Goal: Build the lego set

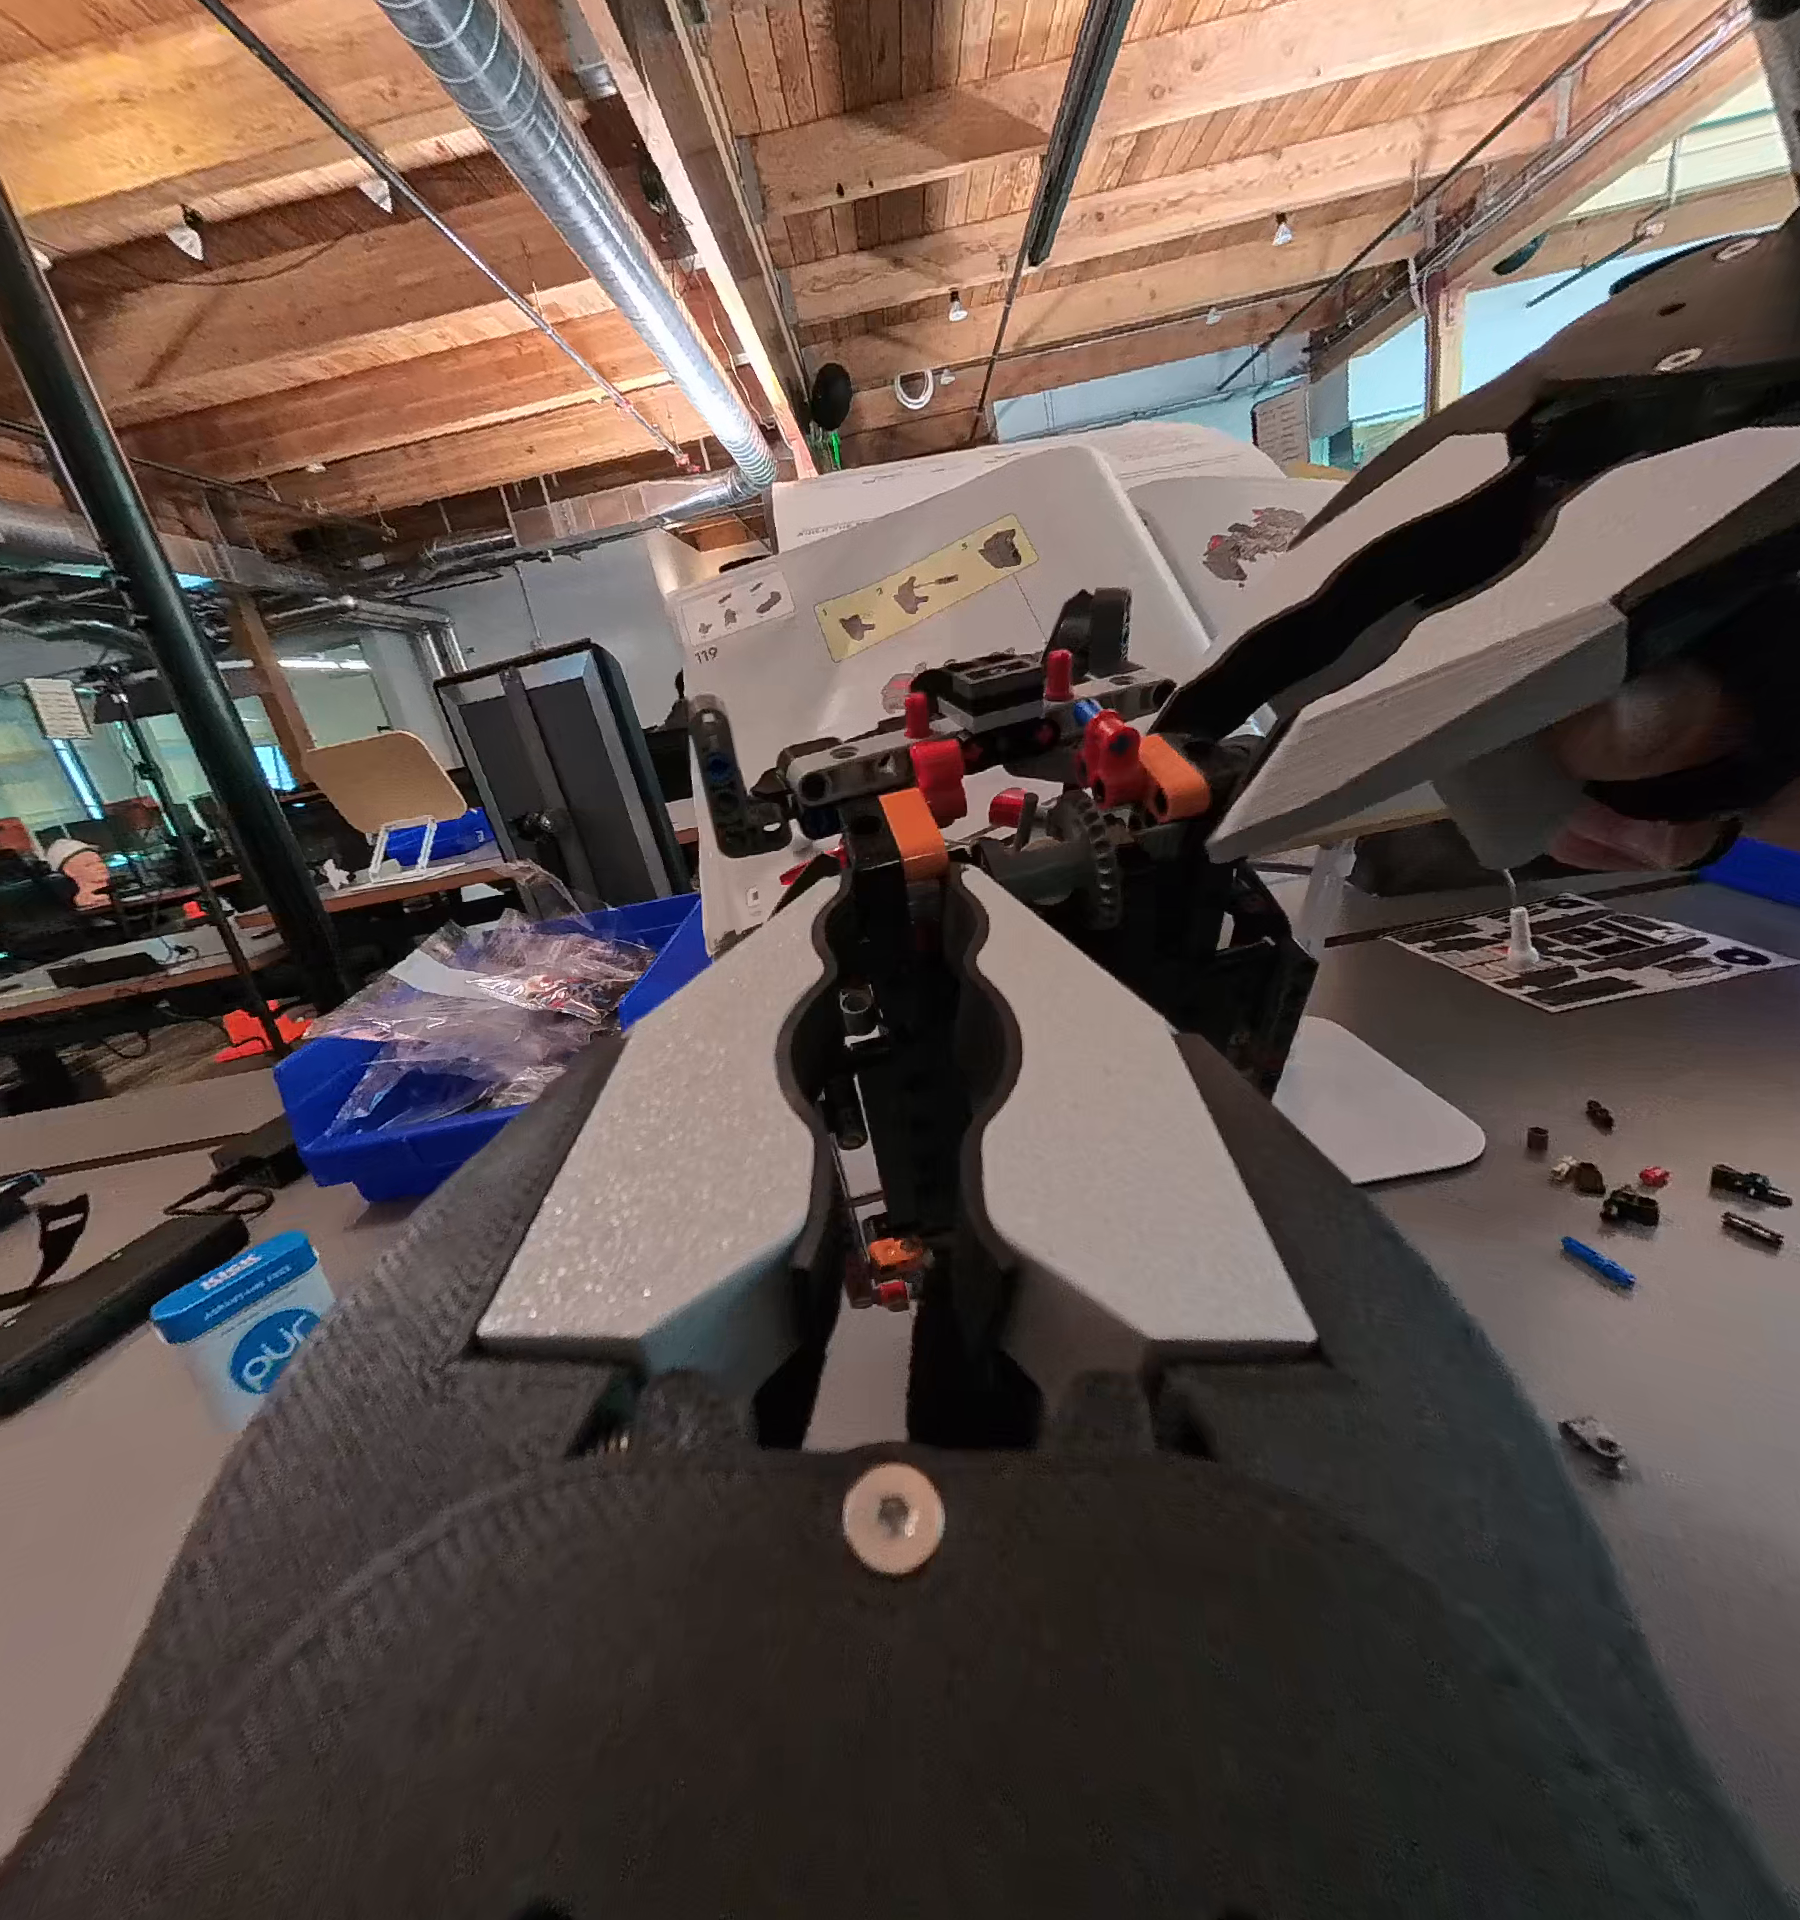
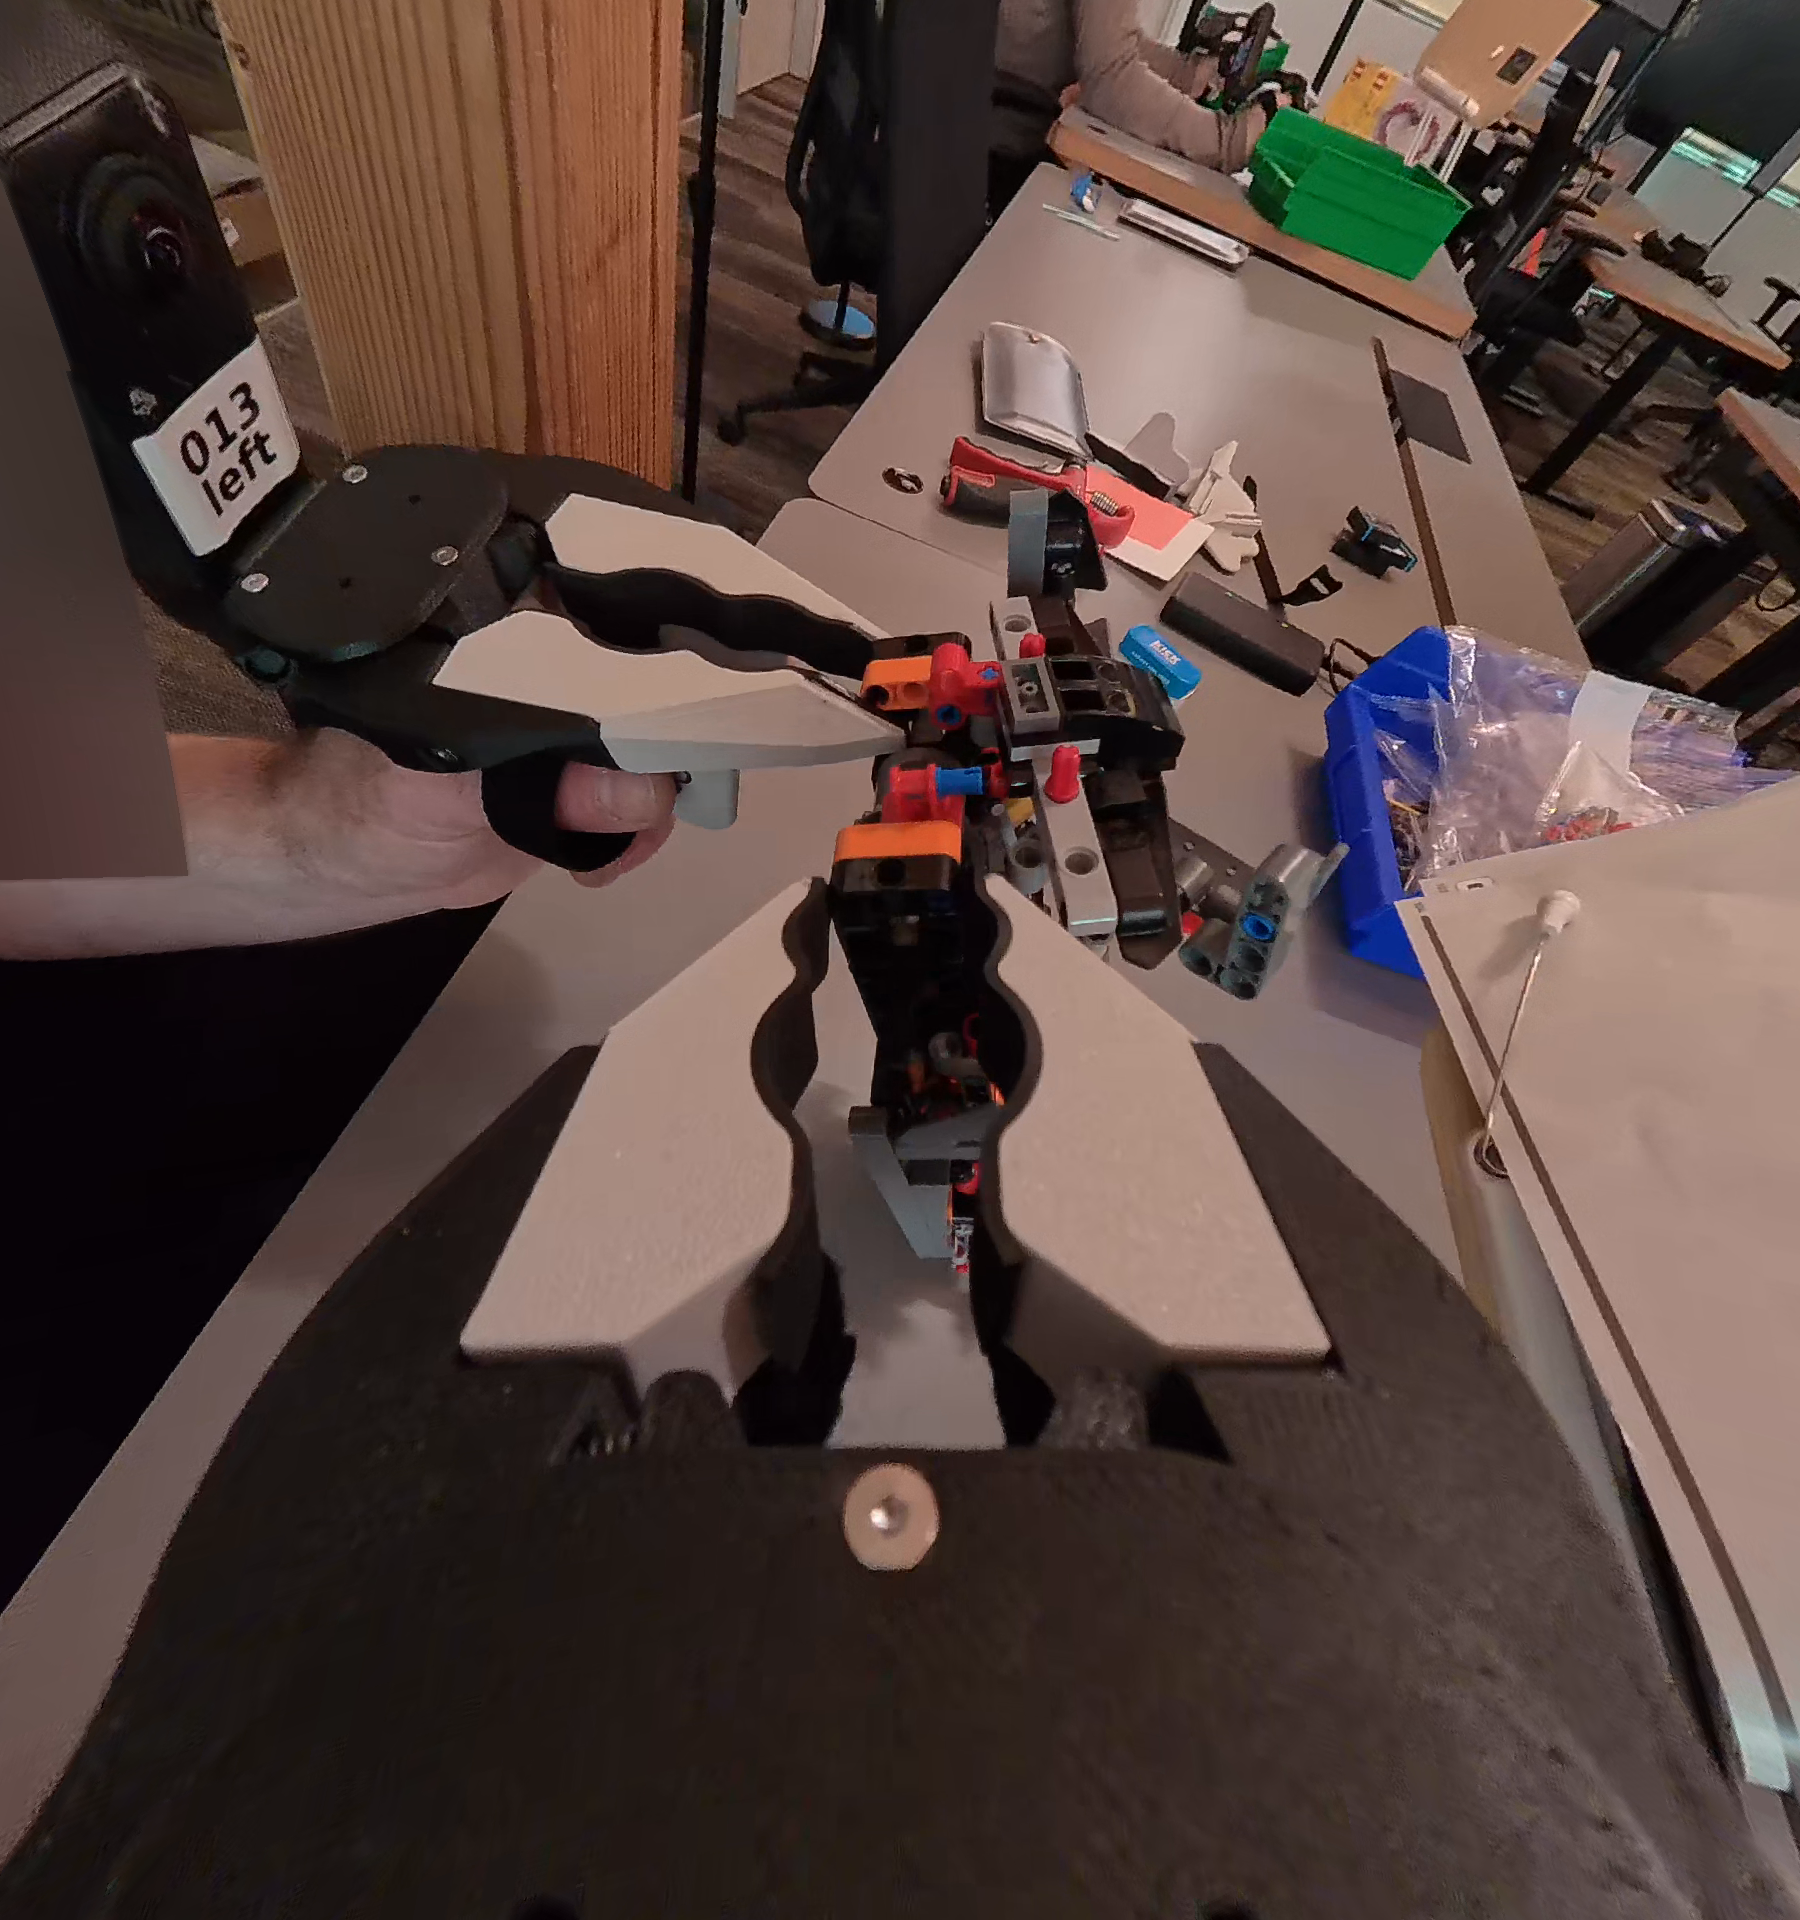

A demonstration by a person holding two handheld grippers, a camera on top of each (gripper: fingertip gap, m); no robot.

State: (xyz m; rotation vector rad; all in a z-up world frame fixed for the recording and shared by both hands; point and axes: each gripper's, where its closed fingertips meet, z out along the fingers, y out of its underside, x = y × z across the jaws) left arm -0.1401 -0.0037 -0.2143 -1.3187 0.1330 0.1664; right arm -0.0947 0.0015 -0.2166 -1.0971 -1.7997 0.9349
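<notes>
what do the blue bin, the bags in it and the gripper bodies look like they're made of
Blue bin: glossy moulded plastic, it seems.
Bags: thin clear plastic film, crinkled and shiny.
Left gripper and right gripper bodies: probably 3D-printed black plastic, matte with fine layer lines.

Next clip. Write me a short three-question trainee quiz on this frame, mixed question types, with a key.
1. True or false: both grippers grip the lego model.
2. Which bin holds the plastic bags? A) green B) blue C) red
3. Fill in: the loose small parts lie on the ____.

Key:
1. True. The left gripper and the right gripper are each shut on the model.
2. B, the blue bin.
3. Table.
</notes>
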